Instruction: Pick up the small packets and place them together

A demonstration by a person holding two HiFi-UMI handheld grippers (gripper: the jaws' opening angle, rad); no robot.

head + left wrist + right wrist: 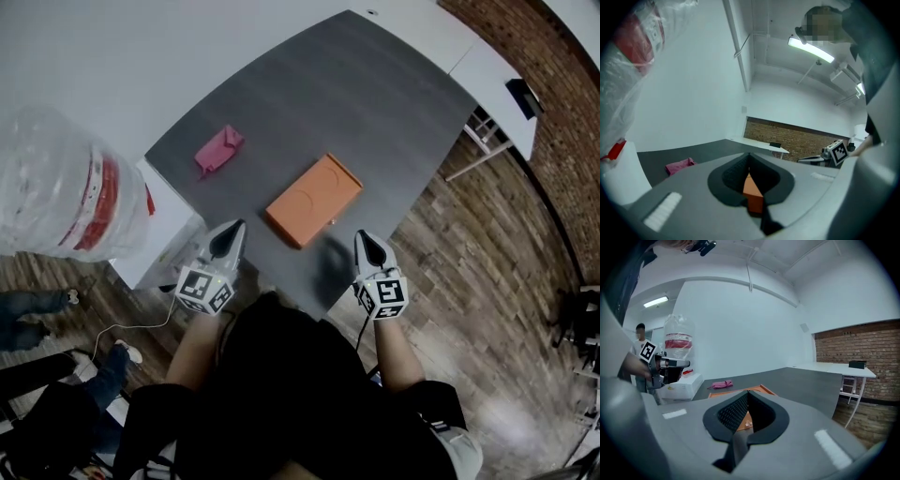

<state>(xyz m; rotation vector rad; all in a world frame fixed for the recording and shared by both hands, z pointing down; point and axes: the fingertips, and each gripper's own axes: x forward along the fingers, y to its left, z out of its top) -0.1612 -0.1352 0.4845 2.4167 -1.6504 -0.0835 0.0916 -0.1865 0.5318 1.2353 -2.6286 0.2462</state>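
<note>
Pink packet point(218, 150) lies far left on the bench point(375, 112), well apart from both tongs. Best to open early, come in low and pinch it mid-body. Left tongs point(231, 238): together, empty, at the near edge. Right tongs point(368, 244): together, empty, near the orange tray point(314, 200).

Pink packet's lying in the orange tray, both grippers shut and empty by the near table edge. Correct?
No. The pink packet lies on the bare table, apart from the orange tray; the head view shows it. The left gripper and right gripper are shut and empty by the near edge.
</note>
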